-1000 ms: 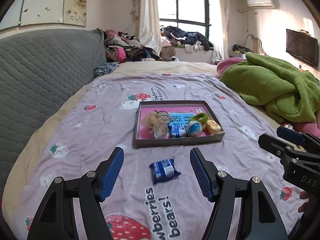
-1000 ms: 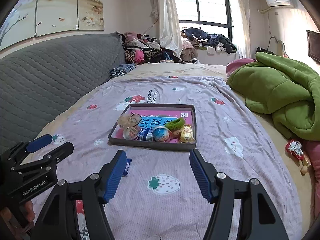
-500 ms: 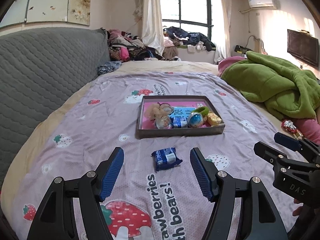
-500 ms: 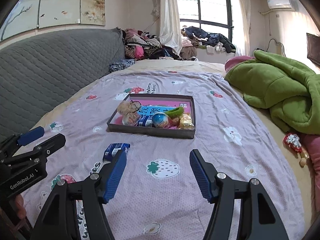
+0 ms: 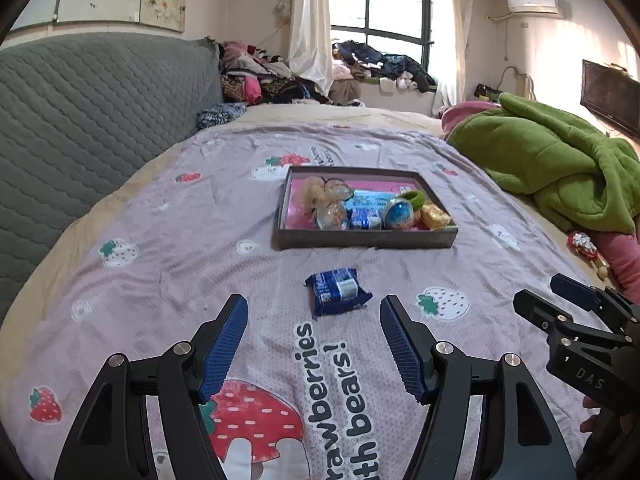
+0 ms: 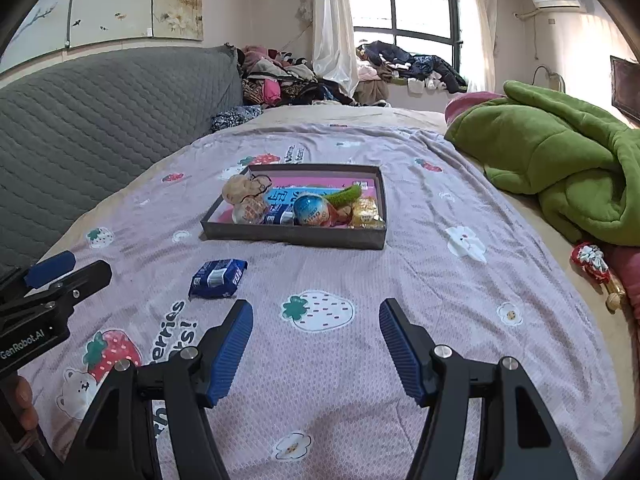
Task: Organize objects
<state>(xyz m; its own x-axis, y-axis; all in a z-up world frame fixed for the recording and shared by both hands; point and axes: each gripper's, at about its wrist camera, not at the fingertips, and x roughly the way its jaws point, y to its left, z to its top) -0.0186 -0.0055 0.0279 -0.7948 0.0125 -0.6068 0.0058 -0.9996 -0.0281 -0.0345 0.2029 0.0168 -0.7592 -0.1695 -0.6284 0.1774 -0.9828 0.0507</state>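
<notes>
1. Right now we hold our left gripper (image 5: 312, 344) over the lilac strawberry-print bedspread (image 5: 160, 264), jaws spread wide and gripping nothing, aimed down at the small blue foil snack packet (image 5: 337, 291)
2. That packet lies flat on the bedspread just on our side of the shallow dark-walled cardboard tray with a pink floor (image 5: 366, 239), apart from its near wall, and just ahead of the gap between our left gripper's blue ribbed pads (image 5: 224, 346); we judge it the one piece not yet sorted
3. Inside the tray sit a blue-and-white foil-wrapped egg (image 5: 397, 213), a clear round ball (image 5: 331, 216), a beige fabric scrunchie (image 5: 316, 194), a green hair ring (image 5: 416, 198) and a golden-wrapped sweet (image 5: 434, 214), bunched toward the tray's near wall, presumably because the tray is where we collect things
4. Our right gripper (image 6: 316, 340) is likewise wide apart and empty; it hangs on our side of the tray and to the right of the packet, over bare bedspread, so we read it as waiting while the left does the pick
5. We keep the left jaws wide since the packet is broad and lies slightly askew; they would need to straddle it before pinching
6. A red-and-white trinket (image 6: 592, 262) lies well to the right of the tray, beside the rumpled green fleece blanket (image 6: 560, 160); whether it belongs to the job we cannot tell
</notes>
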